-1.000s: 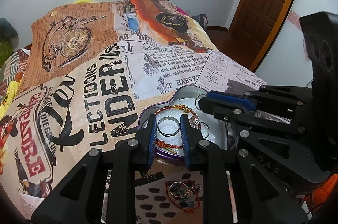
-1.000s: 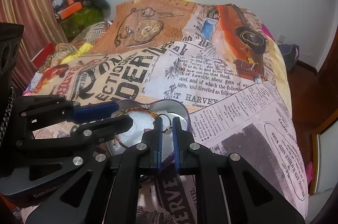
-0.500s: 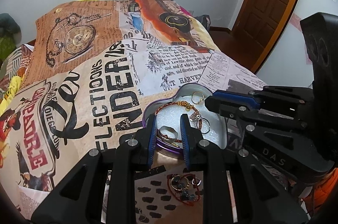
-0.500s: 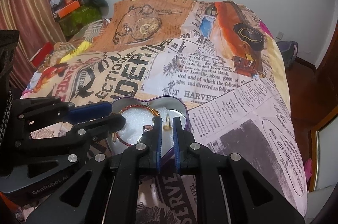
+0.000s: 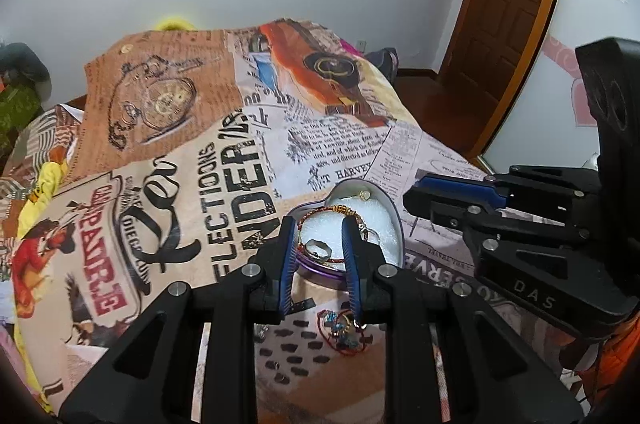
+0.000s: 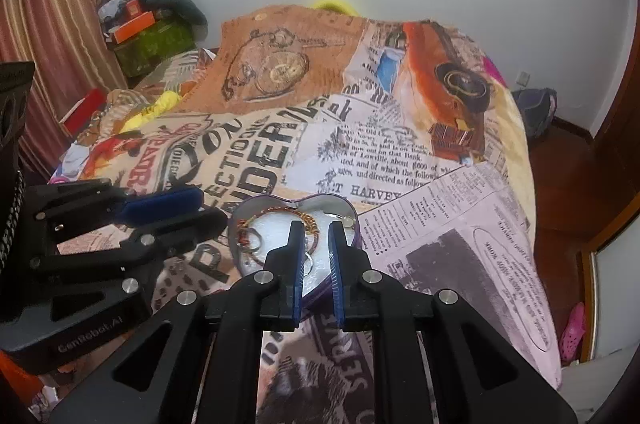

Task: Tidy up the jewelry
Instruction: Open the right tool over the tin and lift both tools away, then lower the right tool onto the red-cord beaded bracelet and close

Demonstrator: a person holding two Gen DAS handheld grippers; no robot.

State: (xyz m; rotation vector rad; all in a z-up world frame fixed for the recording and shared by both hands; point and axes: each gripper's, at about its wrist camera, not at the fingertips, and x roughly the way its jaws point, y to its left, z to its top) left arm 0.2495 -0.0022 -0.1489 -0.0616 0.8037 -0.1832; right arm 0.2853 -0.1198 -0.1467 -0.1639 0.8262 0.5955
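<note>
A purple heart-shaped tin (image 5: 394, 220) (image 6: 356, 220) with white padding lies on the printed bedspread. In it lie a red-gold bracelet (image 5: 340, 210), a silver ring (image 5: 318, 248) and a small gold ring (image 5: 365, 195). My left gripper (image 5: 319, 230) is open and empty, raised over the tin's near edge. My right gripper (image 6: 313, 230) is open with a narrow gap, empty, just above the tin. A tangle of red and blue jewelry (image 5: 342, 332) lies on the bedspread in front of the tin.
The bedspread (image 6: 280, 144) covers a bed. A wooden door (image 5: 516, 4) stands at the right. Boxes and clutter (image 6: 148, 32) are piled at the far left by a striped curtain. Pink shoes (image 6: 574, 328) lie on the floor.
The silver ring left my left gripper and now lies in the tin. Both grippers have lifted and drawn back from the tin. The right gripper's gap widened slightly.
</note>
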